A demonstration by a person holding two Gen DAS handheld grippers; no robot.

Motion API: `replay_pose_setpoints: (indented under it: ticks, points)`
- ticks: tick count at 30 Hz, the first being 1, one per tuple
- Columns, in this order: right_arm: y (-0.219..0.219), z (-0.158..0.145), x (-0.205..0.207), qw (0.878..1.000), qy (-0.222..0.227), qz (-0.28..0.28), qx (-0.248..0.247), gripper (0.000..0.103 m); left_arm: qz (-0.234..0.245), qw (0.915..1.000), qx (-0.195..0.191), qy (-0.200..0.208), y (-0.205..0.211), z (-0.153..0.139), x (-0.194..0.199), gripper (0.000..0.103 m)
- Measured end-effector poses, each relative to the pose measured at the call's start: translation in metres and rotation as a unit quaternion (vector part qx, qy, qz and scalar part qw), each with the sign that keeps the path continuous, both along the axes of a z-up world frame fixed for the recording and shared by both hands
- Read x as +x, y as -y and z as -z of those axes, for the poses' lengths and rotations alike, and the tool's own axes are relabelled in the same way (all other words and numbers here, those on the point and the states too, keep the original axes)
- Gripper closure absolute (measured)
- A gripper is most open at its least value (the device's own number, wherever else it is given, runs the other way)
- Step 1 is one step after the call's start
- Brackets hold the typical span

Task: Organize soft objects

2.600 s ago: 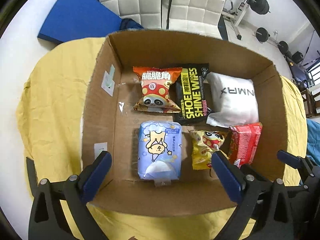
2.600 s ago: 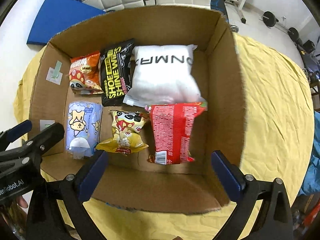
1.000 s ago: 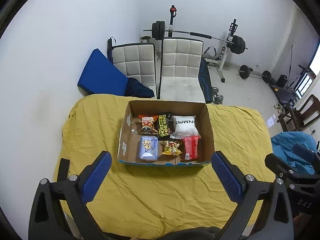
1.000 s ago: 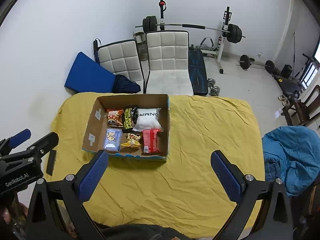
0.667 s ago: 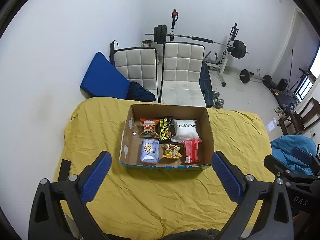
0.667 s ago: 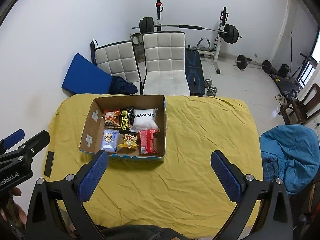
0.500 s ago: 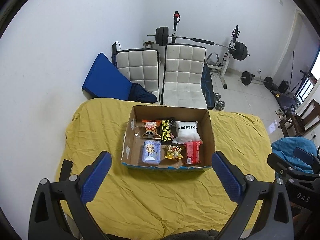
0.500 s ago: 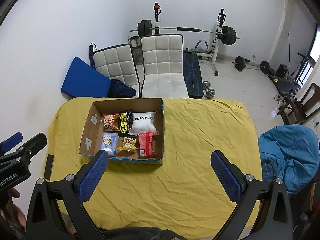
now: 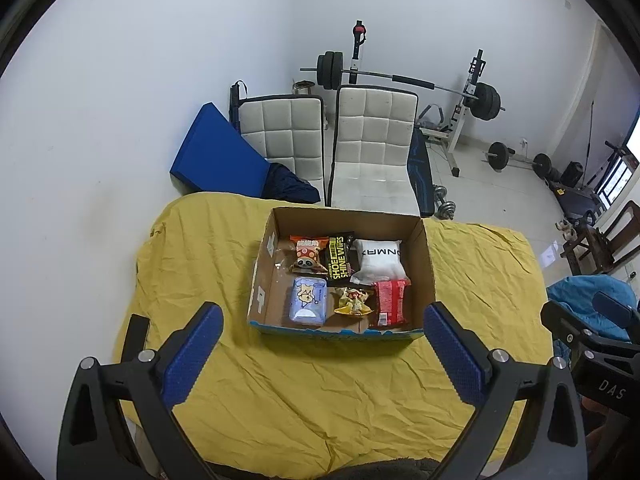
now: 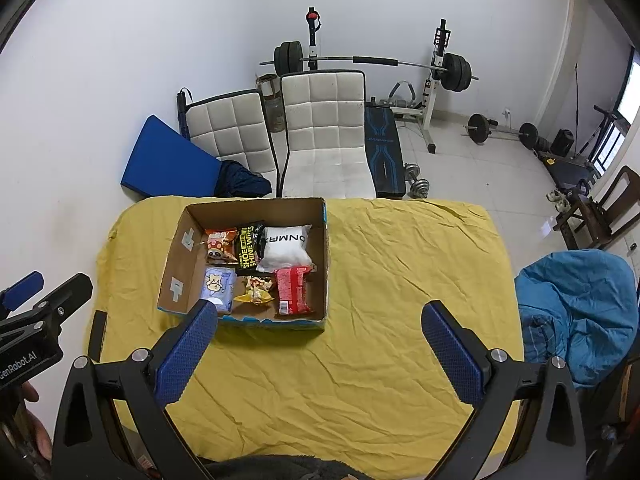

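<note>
A cardboard box (image 9: 427, 264) (image 10: 325, 264) stands on a yellow-covered table (image 9: 320, 392) (image 10: 400, 280). Inside lie a white pouch (image 9: 379, 258) (image 10: 285, 247), a black shoe-wipes pack (image 9: 339, 261) (image 10: 250, 249), an orange snack bag (image 9: 307, 258) (image 10: 218, 245), a light blue pack (image 9: 307, 301) (image 10: 219, 285), a yellow snack bag (image 9: 352, 301) (image 10: 256, 290) and a red packet (image 9: 390, 303) (image 10: 293, 290). My left gripper (image 9: 322, 354) hangs high above the table's near side, open and holding nothing. My right gripper (image 10: 318, 350) is likewise open, high, right of the box.
Two white padded chairs (image 9: 372, 140) (image 10: 324, 120) and a blue mat (image 9: 218, 158) (image 10: 168, 164) stand behind the table. A barbell rack (image 9: 468, 96) and weights (image 10: 484, 126) fill the back. A blue garment (image 10: 580, 308) lies at the right. A dark strip (image 10: 98, 330) lies at the table's left edge.
Both grippers have pulled far up and back from the box, from just above its contents to a high view of the whole table. Both stay open; the packs have not moved.
</note>
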State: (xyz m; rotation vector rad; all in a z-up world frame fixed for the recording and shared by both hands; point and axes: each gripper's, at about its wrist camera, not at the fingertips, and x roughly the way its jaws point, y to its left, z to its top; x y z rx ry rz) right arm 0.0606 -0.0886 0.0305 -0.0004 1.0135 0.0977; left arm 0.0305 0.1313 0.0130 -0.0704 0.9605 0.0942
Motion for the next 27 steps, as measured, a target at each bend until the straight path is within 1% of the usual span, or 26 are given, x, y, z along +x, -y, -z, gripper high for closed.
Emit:
replay_pose_setpoints:
  ticks: [27]
  points:
    - [-0.0013, 0.0014, -0.0015, 1.0, 0.002, 0.004, -0.002, 0.0, 0.001, 1.0, 0.004, -0.002, 0.0011, 0.005, 0.0009, 0.0]
